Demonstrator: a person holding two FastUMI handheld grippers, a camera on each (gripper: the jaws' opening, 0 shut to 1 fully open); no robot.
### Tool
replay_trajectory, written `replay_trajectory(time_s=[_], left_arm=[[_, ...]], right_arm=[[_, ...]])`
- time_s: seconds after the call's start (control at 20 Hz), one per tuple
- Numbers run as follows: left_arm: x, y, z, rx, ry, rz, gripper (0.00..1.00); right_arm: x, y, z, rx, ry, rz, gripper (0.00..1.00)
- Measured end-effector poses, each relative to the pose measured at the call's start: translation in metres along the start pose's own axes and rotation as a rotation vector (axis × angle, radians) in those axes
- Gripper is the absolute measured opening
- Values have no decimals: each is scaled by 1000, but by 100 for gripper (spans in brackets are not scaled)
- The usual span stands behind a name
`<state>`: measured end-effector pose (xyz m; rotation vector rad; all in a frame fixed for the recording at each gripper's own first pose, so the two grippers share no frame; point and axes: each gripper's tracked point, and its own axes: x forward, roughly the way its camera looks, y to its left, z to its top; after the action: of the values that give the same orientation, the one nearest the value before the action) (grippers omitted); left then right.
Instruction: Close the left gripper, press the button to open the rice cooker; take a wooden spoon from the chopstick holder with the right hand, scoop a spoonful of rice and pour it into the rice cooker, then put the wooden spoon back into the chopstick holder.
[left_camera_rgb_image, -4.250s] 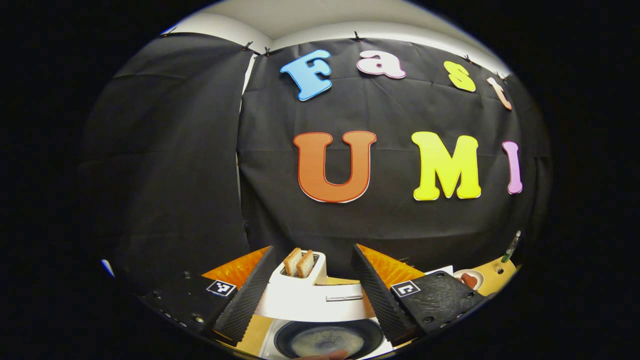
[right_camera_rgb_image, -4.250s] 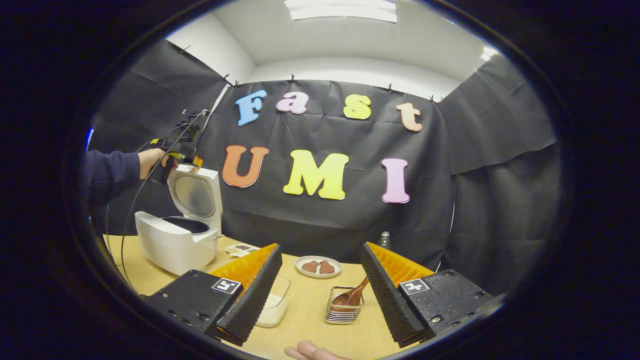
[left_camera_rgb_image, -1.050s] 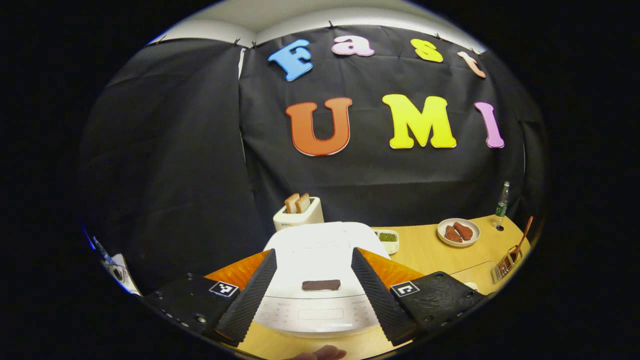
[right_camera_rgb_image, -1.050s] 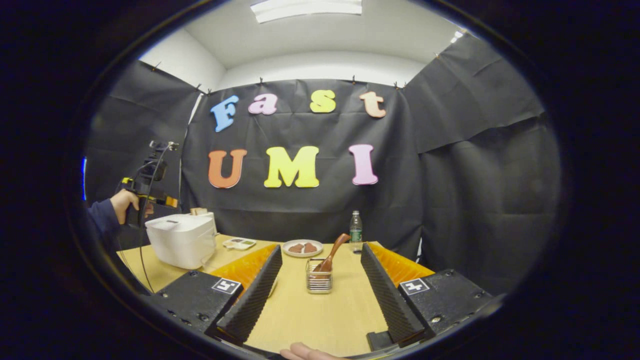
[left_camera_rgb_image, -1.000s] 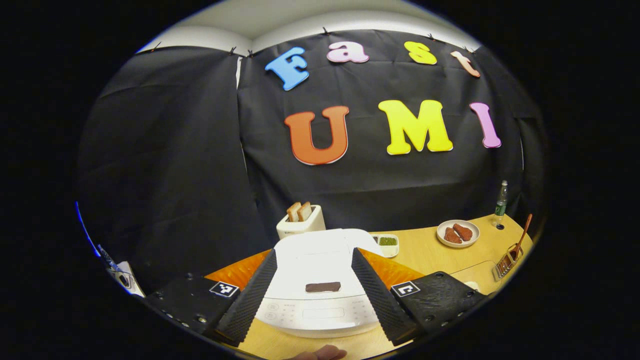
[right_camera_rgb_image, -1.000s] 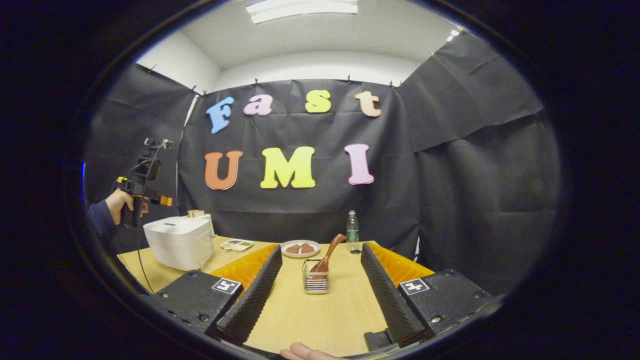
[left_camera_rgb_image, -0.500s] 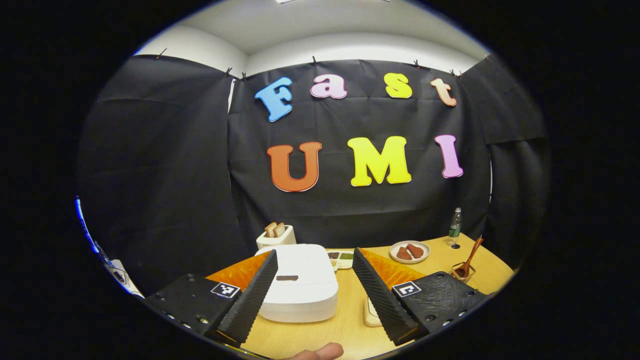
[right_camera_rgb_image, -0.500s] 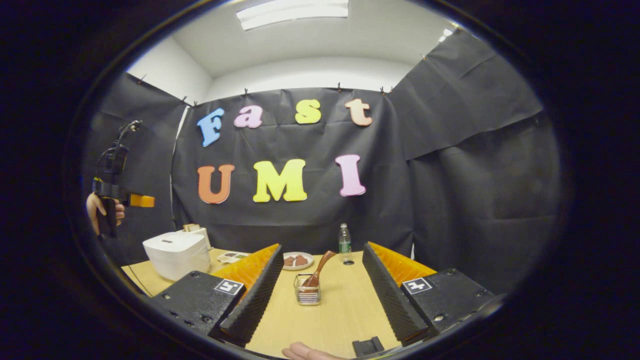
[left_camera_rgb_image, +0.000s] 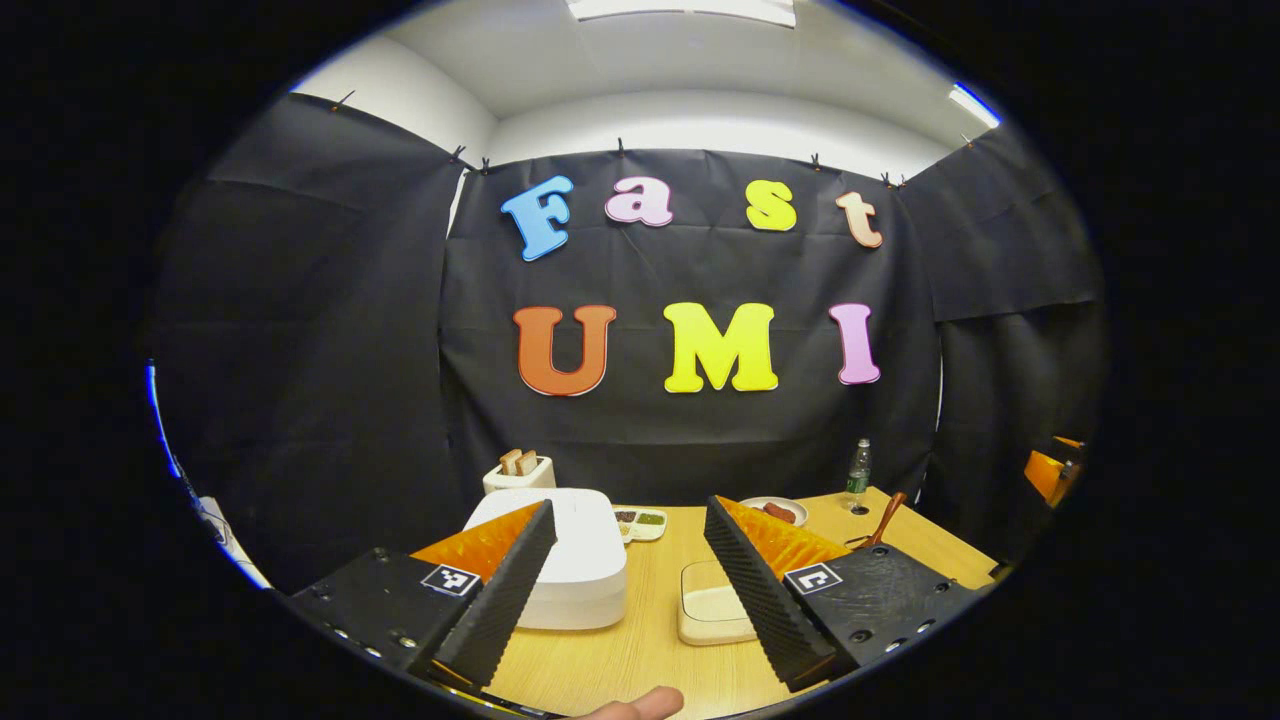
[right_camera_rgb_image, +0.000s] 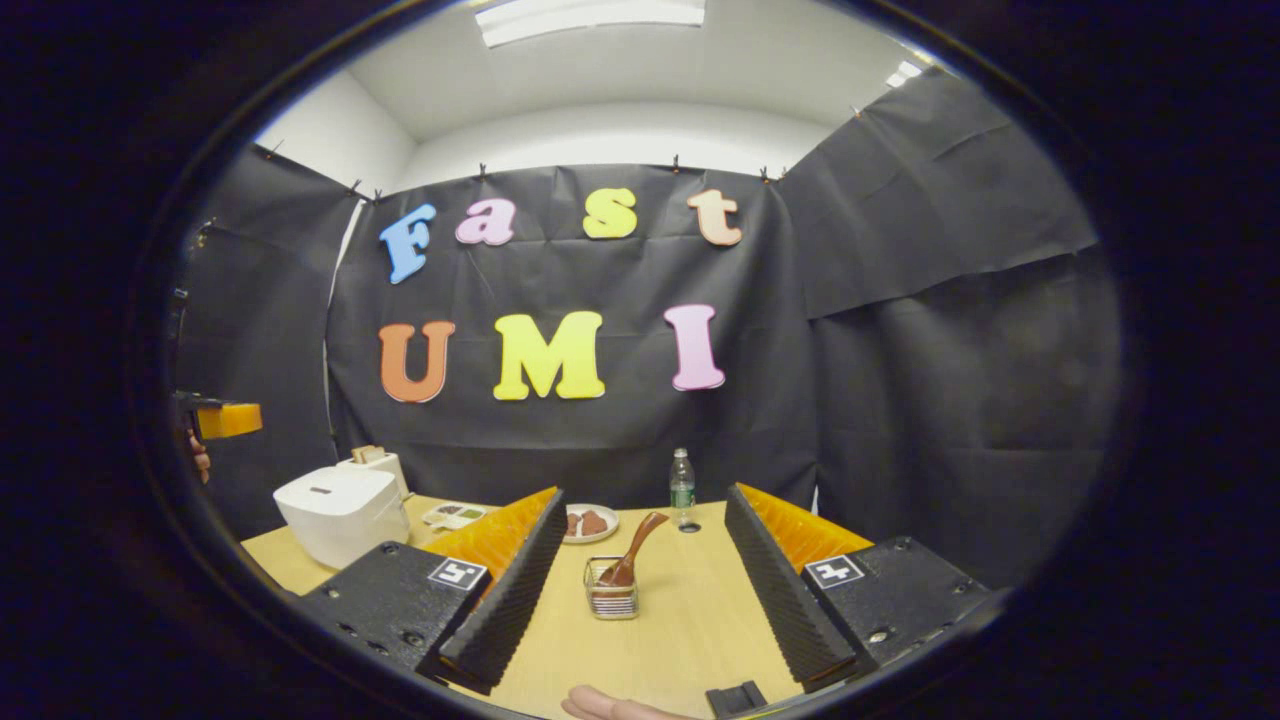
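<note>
The white rice cooker (left_camera_rgb_image: 560, 565) stands with its lid down, left of centre on the wooden table (left_camera_rgb_image: 650, 650); it appears again at the left (right_camera_rgb_image: 340, 510). My left gripper (left_camera_rgb_image: 628, 505) is open, held back from the cooker and above the table edge. The wooden spoon (right_camera_rgb_image: 630, 555) leans in the wire chopstick holder (right_camera_rgb_image: 610, 600), straight ahead of my right gripper (right_camera_rgb_image: 645, 495), which is open and empty, well short of it. A shallow rice container (left_camera_rgb_image: 712, 612) lies right of the cooker. The spoon (left_camera_rgb_image: 885, 515) pokes up at the table's right side.
A toaster (left_camera_rgb_image: 518, 470) with bread stands behind the cooker. A condiment dish (left_camera_rgb_image: 640, 522), a plate of meat (right_camera_rgb_image: 585, 523) and a water bottle (right_camera_rgb_image: 681, 482) sit along the back. The other gripper (right_camera_rgb_image: 215, 418) hovers at the far left, a thumb (right_camera_rgb_image: 620, 705) at the bottom.
The cooker lid, open 4.2 s ago, is down now. Over the last second both grippers have drawn back from the table, so the cooker and holder look smaller and farther.
</note>
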<state>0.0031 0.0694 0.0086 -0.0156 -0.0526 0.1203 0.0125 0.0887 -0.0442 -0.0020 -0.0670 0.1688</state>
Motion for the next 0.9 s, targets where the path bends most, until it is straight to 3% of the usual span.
replay_trajectory(time_s=[0.15, 0.2, 0.35, 0.4, 0.55, 0.7, 0.75, 0.9], left_arm=[[-12, -6, -15, 37, -17, -9, 95], [-18, -10, -23, 37, -13, -17, 95], [-32, -10, -39, 4, 6, -20, 95], [-36, -10, -37, -2, -3, -24, 95], [-44, -5, -31, -14, -27, -28, 95], [-52, 0, -25, -26, -56, -24, 95], [-54, -1, -26, -32, -55, -29, 95], [-59, 7, -29, -36, -39, -10, 94]], right_arm=[[-3, 7, -5, 35, 13, 15, 100], [-5, 6, -8, 37, 10, 12, 96], [-13, 0, -14, 44, -10, -14, 100], [-16, 4, -17, 53, -9, -9, 96], [-22, 16, -20, 44, -3, 30, 100], [-24, 14, -16, 32, -15, 18, 95], [-26, 15, -16, 32, -13, 20, 100], [-28, 17, -15, 33, -15, 23, 100]])
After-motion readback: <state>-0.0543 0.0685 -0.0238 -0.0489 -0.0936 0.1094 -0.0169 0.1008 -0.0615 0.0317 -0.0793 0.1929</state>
